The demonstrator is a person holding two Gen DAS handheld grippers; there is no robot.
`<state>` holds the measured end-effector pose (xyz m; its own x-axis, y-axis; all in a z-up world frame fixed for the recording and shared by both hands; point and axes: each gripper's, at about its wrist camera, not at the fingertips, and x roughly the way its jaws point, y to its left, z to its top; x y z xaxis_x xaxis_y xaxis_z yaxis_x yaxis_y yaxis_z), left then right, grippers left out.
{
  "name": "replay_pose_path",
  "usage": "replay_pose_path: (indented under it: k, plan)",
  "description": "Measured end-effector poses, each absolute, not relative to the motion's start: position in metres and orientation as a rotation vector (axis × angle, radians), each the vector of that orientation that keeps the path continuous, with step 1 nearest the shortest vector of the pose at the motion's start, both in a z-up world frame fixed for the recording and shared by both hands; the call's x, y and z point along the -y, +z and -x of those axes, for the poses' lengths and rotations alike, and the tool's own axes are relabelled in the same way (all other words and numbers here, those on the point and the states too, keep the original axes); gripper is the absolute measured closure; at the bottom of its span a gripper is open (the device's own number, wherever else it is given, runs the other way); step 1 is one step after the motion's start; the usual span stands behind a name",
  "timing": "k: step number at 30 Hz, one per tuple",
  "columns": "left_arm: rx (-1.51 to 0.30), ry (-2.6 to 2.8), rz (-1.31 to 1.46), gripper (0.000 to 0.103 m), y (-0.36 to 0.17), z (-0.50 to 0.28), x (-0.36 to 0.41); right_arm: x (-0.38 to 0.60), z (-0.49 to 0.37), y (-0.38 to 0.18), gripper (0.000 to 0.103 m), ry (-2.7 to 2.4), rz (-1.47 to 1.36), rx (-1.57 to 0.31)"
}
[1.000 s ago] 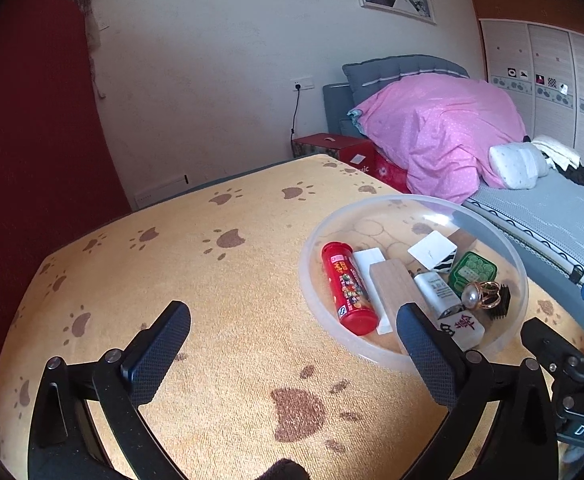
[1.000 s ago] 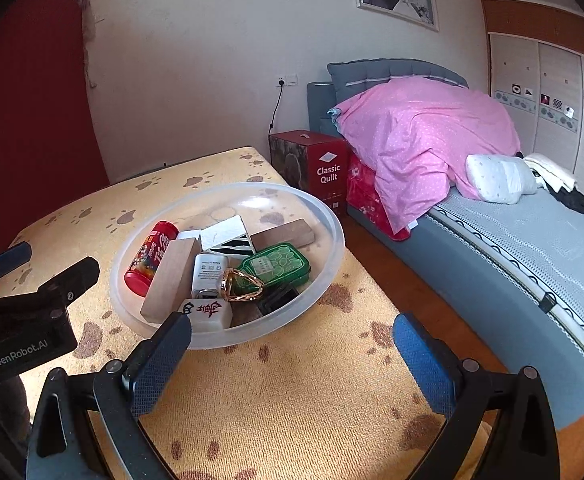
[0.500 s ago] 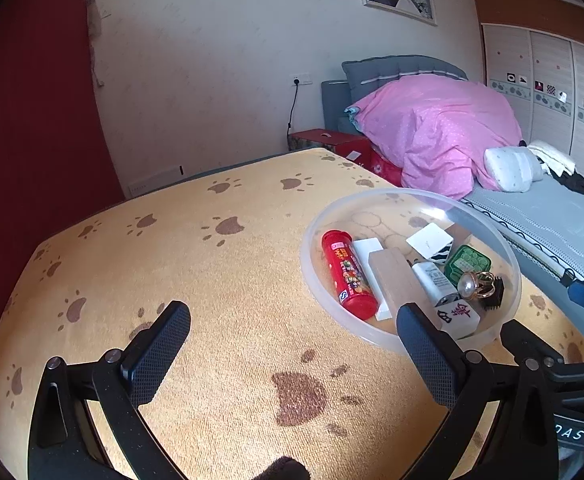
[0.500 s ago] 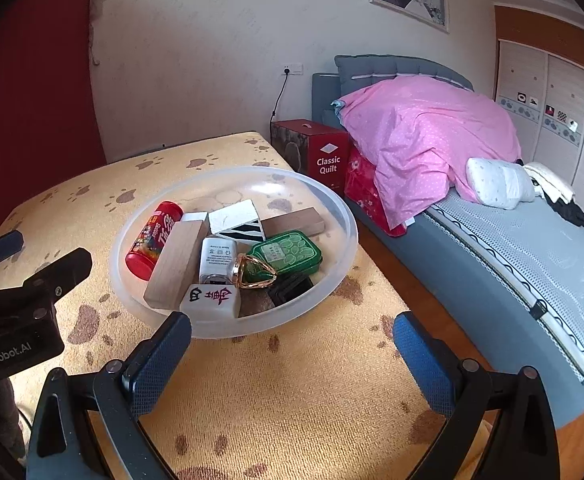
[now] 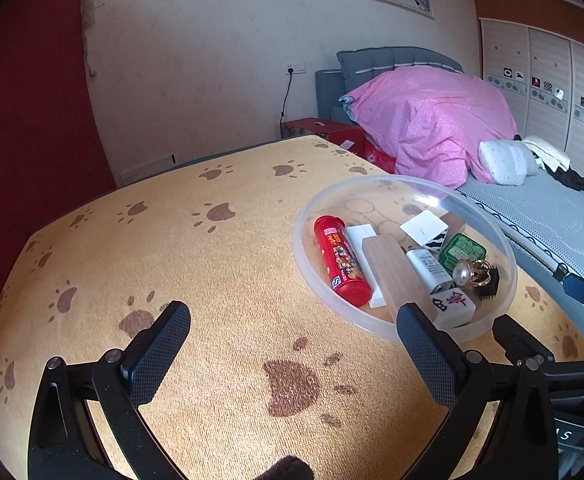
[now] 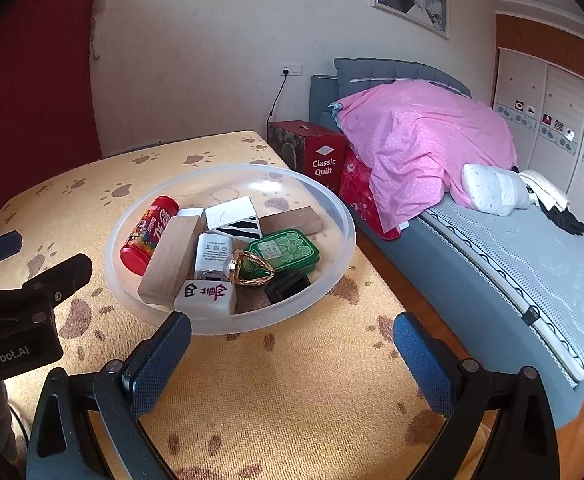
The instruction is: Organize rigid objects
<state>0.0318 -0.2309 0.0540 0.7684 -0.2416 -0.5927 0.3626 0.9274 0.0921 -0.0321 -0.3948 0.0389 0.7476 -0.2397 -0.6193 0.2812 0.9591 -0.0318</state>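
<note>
Clear plastic bowl (image 6: pixel 331 204) on my bench (image 5: pixel 172 264): red tube (image 6: pixel 148 232), wooden block (image 6: pixel 168 260), green tin (image 6: pixel 284 250). Left tool (image 5: pixel 292 344) and right tool (image 6: pixel 292 354) both spread apart, empty.

Both wrist cameras look down along their open fingers at the paw-print table (image 5: pixel 212 264). The left one sits farther left; both share the clear bowl (image 6: pixel 331 216) and the bed (image 6: pixel 491 240) beyond.

Left gripper (image 5: pixel 292 354) hovers over paw-print cloth (image 5: pixel 212 300), jaws spread wide, empty. Clear bowl (image 5: pixel 303 216) just beyond right fingertip holds red tube (image 5: pixel 341 266), wooden block (image 5: pixel 395 276), mahjong tile (image 5: pixel 451 306).
</note>
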Motion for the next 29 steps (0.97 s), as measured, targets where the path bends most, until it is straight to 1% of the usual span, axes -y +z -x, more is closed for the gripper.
replay_pose_path:
  k: [14, 29]
  plan:
    - [-0.676, -0.322, -0.179, 0.000, 0.046, -0.040, 0.227, 0.393, 0.029, 0.033, 0.000, -0.286, -0.056, -0.683]
    - [-0.703, -0.350, -0.159, 0.000, 0.043, -0.042, 0.226, 0.391, 0.031, 0.033, 0.000, -0.274, -0.051, -0.683]
